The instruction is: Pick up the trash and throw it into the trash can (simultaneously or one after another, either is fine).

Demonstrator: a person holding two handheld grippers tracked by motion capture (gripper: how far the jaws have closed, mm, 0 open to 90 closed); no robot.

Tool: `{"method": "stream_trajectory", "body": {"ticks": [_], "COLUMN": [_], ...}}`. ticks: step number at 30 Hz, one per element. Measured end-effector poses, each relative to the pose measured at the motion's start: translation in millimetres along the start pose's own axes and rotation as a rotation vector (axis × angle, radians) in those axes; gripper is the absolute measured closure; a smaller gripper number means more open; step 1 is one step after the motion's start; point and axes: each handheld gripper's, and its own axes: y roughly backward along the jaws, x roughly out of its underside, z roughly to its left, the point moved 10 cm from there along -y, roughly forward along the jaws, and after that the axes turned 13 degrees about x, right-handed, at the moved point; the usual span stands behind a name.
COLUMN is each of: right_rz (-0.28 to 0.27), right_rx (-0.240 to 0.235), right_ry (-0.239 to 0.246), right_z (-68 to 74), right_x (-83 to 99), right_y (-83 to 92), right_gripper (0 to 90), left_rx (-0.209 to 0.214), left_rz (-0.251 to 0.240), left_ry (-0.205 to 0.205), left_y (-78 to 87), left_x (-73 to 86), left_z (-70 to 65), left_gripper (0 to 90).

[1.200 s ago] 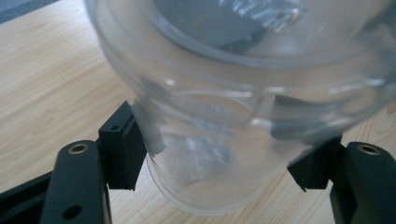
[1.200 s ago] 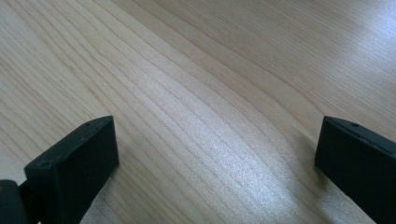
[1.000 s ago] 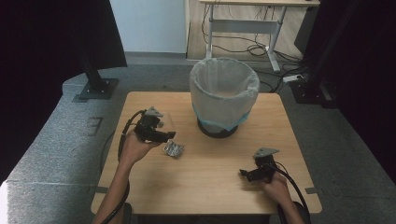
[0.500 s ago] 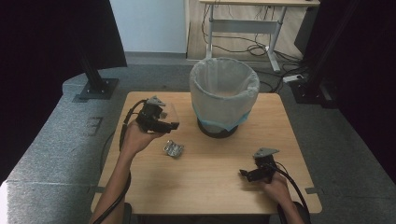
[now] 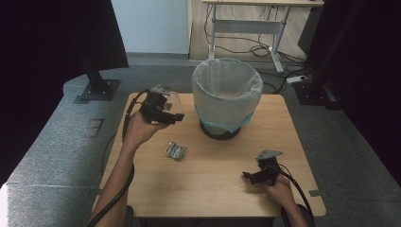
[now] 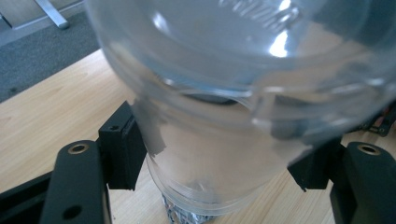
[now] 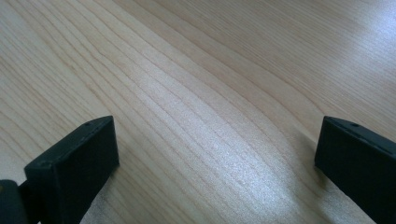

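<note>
My left gripper [image 5: 175, 115] hangs above the left part of the wooden table [image 5: 213, 189], shut on a clear plastic cup [image 5: 173, 101]. In the left gripper view both black pads press the sides of the clear cup [image 6: 224, 116], held by my left gripper [image 6: 217, 158], and a bit of crumpled foil [image 6: 187, 217] shows below it. That crumpled foil piece [image 5: 175, 150] lies on the table below and to the right of the left hand. My right gripper [image 5: 247, 176] rests low near the table's front right, jaws open over bare wood. Nothing is between the jaws of the right gripper [image 7: 217, 154].
A waste bin with a white liner [image 5: 227, 92] stands at the back middle of the table, just right of the held cup. Black stands [image 5: 97, 87] and a desk frame [image 5: 250, 28] are on the floor beyond the table.
The left hand has lifted the clear cup up from beside the foil and carried it toward the back of the table, nearer the bin. The foil and the right gripper stayed put.
</note>
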Motion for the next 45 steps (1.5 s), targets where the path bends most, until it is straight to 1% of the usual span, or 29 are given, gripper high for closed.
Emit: {"method": "stream_trajectory", "body": {"ticks": [4, 5, 7, 8, 11, 14, 16, 17, 18, 19, 23, 24, 27, 30, 32, 34, 36, 38, 41, 45], "right_rz": [0.000, 0.000, 0.000, 0.000, 0.000, 0.001, 0.000, 0.000, 0.000, 0.000, -0.002, -0.002, -0.002, -0.002, -0.002, -0.002, -0.002, -0.002, -0.002, 0.000], "right_rx": [0.000, 0.000, 0.001, 0.001, 0.001, 0.000, 0.000, 0.000, 0.000, 0.000, 0.001, 0.001, 0.000, 0.000, 0.000, 0.000, 0.000, 0.000, -0.001, -0.002], "right_ry": [0.000, 0.000, 0.004, 0.004, 0.004, -0.001, 0.000, 0.001, 0.001, 0.001, 0.000, 0.000, -0.001, -0.001, -0.001, -0.001, -0.001, -0.001, 0.001, 0.001], "right_z": [0.0, 0.0, -0.3, -0.3, -0.4, 0.1, 0.0, 0.0, 0.0, 0.0, 0.0, 0.0, 0.0, 0.0, 0.1, 0.1, 0.1, 0.2, 0.1, 0.2], "right_x": [0.0, 0.0, 0.2, 0.2, 0.2, 0.1, 0.0, 0.0, 0.1, 0.1, -0.1, -0.1, -0.1, -0.1, -0.1, -0.1, -0.1, -0.1, 0.0, 0.1], "right_y": [0.0, 0.0, -0.1, -0.1, -0.1, 0.1, 0.0, 0.0, 0.0, 0.0, -0.3, -0.3, -0.3, -0.3, -0.3, -0.2, -0.2, -0.2, -0.2, 0.0], "right_gripper": [0.0, 0.0, 0.0, 0.0, 0.0, 0.0, 0.0, 0.0, 0.0, 0.0, 0.0, 0.0, 0.0, 0.0, 0.0, 0.0, 0.0, 0.0, 0.0, 0.0], "left_rx": [0.001, 0.001, -0.002, -0.002, 0.004, 0.008, 0.005, 0.005, 0.007, 0.007, 0.011, 0.011, 0.014, 0.015, 0.015, 0.021, 0.021, 0.021, 0.019, 0.019], "left_rz": [0.000, 0.000, 0.001, 0.001, 0.000, -0.004, 0.000, 0.000, -0.004, -0.004, -0.007, -0.007, -0.013, -0.015, -0.014, -0.023, -0.022, -0.019, -0.016, -0.020], "left_ry": [-0.009, -0.009, -0.015, -0.015, -0.017, -0.017, -0.026, -0.026, -0.030, -0.030, -0.039, -0.039, -0.042, -0.047, -0.051, -0.053, -0.054, -0.058, -0.062, -0.061], "left_y": [2.1, 2.1, 2.8, 2.8, 3.1, 2.7, 2.1, 2.1, 1.8, 1.8, 1.0, 1.0, -0.1, -3.7, -4.8, -8.4, -9.6, -13.5, -16.2, -23.2], "left_x": [-13.1, -13.1, -20.6, -20.6, -28.0, -35.7, -43.4, -43.4, -49.1, -49.1, -62.8, -62.8, -70.9, -80.3, -82.4, -89.1, -91.2, -97.3, -101.3, -112.2], "left_z": [-1.6, -1.6, -2.4, -2.4, -3.8, -5.0, -6.2, -6.2, -7.4, -7.4, -10.1, -10.1, -11.7, -13.7, -14.2, -16.0, -16.3, -17.0, -17.0, -16.1], "left_gripper": [30.7, 30.8, 30.7, 30.7, 30.7, 30.7, 30.7, 30.7, 30.7, 30.7, 30.7, 30.7, 30.7, 30.7, 30.7, 30.7, 30.7, 30.7, 30.7, 30.7]}}
